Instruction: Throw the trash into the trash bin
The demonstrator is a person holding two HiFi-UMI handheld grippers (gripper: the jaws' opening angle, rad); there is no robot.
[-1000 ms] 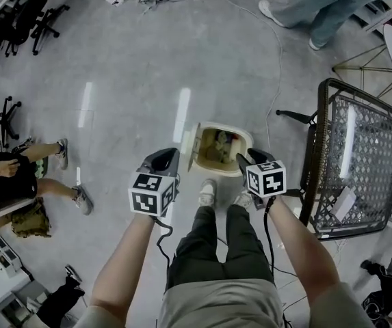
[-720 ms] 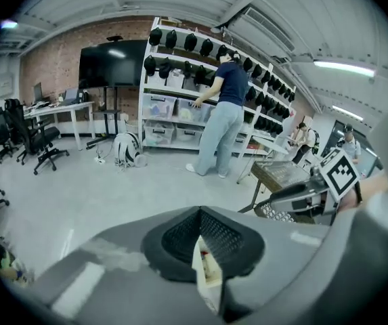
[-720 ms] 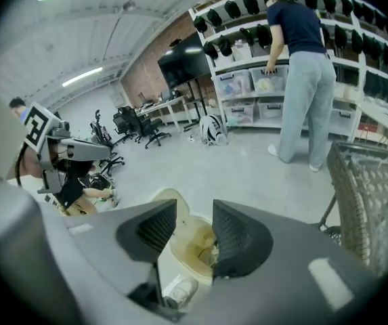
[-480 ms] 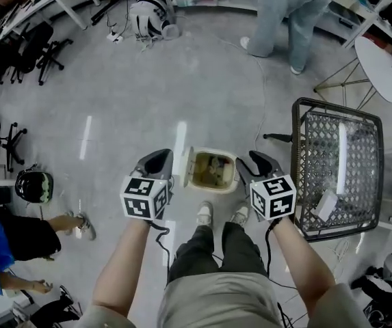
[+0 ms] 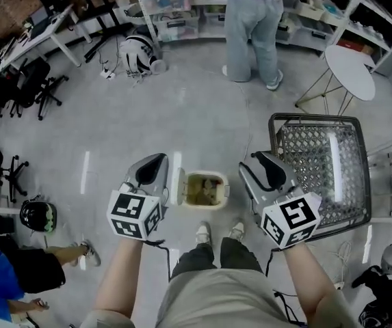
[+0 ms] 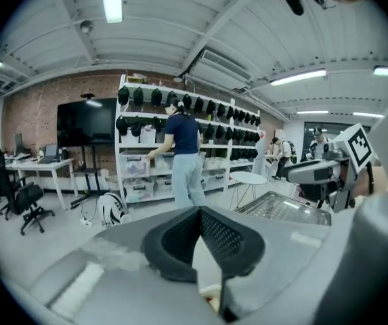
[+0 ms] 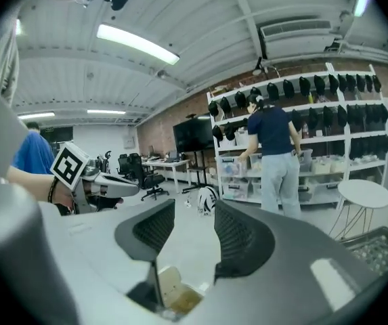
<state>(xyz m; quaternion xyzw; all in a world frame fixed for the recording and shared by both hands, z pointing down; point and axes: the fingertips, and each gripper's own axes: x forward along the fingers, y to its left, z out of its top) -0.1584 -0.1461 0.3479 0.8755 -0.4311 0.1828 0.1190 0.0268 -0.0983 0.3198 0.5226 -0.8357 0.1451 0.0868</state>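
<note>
- The trash (image 5: 206,191) is lying inside the trash bin (image 5: 225,187), a small pale bin on the floor. Its lid (image 5: 177,187) is standing open on the left. I cannot make out what the scraps are.
- The bin is sitting just ahead of the person's shoes (image 5: 204,233), between the two grippers as seen from above.
- The right gripper (image 5: 263,166) is hanging well above the floor at the bin's right. Its jaws are opening and nothing is lying between them. In the right gripper view, only the bin (image 7: 173,293) is showing low down through the gap of that gripper (image 7: 194,215).
- The left gripper (image 5: 151,169) is hovering on the lid side. In its own view the left gripper (image 6: 199,212) is clenched, tips meeting, gripping nothing.
- To my eye the drop is looking finished, with both grippers empty and the load already in the bin.
- To do this step well, I would be letting the right jaws spread fully while over the bin's mouth, so anything clinging to the pads falls in.
- I would also be watching the upright lid on the left and the mesh worktop (image 5: 319,166) near on the right. Bumping either could tip the bin or snag a gripper.
</note>
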